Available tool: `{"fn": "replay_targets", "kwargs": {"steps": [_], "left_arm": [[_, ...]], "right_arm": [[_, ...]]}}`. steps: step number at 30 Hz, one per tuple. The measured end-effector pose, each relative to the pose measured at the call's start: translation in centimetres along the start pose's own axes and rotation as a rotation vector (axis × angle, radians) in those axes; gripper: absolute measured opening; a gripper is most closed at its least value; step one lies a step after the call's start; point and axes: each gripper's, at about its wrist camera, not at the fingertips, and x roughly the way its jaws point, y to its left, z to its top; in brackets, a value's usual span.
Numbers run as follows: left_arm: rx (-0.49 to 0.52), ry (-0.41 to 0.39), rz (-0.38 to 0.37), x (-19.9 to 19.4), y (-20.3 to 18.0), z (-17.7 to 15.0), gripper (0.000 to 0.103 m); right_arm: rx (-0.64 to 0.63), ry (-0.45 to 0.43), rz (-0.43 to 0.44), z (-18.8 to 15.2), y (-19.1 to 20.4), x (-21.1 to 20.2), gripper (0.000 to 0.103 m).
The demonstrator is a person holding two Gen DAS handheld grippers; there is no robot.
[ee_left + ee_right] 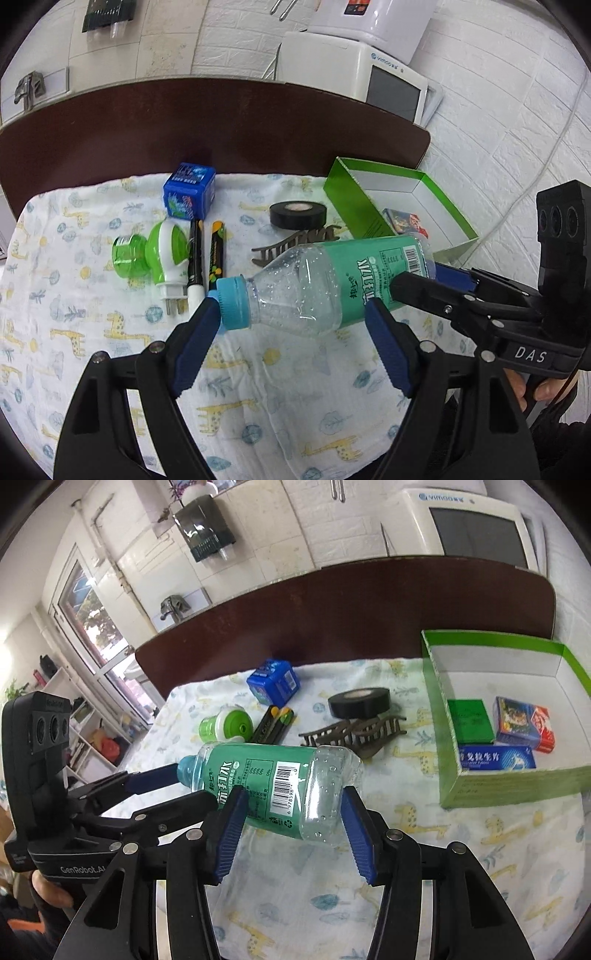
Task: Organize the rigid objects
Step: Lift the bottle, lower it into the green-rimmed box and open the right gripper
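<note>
Clear glossy plastic bottle is gleaming; soft printed cloth is lying matt over a polished dark wooden surface; cardboard box is looking smooth.

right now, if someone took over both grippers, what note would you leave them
Right gripper: shut on the water bottle near its base, above the cloth.
Left gripper: open, jaws wide by the cap.
Done: three small boxes lie in the green box.
Left: bottle, then tape roll, hair clip, blue cube box, plug-in repellent, two pens.
</note>
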Motion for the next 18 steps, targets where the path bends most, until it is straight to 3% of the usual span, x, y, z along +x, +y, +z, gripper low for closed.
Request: {"fn": "replay_targets", "kwargs": {"steps": [11,18], "left_arm": [[0.174,-0.063,-0.063,2.8,-8.9,7.2,0.079],[0.207,-0.025,-0.075,8.3,-13.1,11.4,0.079]], "right_arm": [[0.027,-0.220,-0.072,4.4,-6.1,-6.7,0.057],[0.030,-0.285,-0.143,7.6,-12.0,-8.3,0.058]]}}
